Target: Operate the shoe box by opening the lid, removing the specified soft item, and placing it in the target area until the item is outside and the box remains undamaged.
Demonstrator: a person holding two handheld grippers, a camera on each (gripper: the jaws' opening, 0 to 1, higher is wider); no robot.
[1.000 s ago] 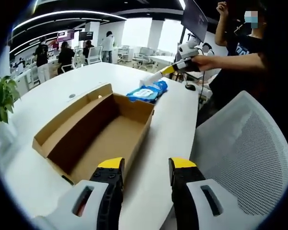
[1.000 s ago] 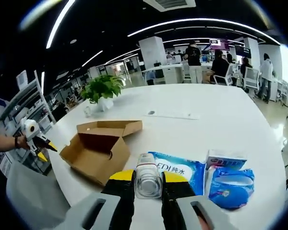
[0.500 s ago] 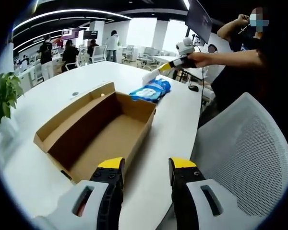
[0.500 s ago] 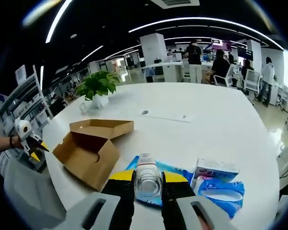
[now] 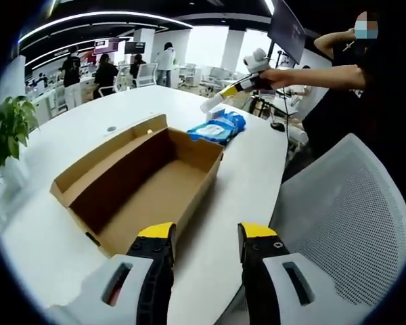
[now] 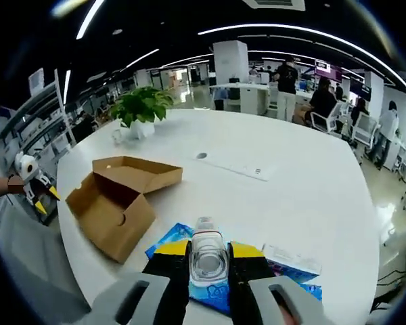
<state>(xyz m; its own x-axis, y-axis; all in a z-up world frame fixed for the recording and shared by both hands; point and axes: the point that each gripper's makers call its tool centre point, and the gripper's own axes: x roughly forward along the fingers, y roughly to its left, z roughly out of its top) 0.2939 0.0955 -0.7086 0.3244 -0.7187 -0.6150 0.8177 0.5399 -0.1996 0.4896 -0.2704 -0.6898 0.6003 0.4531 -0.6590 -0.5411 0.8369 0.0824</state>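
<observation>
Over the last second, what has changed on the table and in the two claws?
The right claw has risen, still shut on the clear bottle, now above the blue wipes pack. The left claw stays open and empty beside the open cardboard shoe box. Box and wipes have not moved.

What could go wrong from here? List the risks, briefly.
1. The right hand-held gripper pinches a clear bottle above the blue wipes pack; if its grip slackens, the bottle could drop onto the pack.
2. The open shoe box lies near the white table edge; a nudge from the left hand-held gripper, whose jaws stand apart, might push it off.
</observation>
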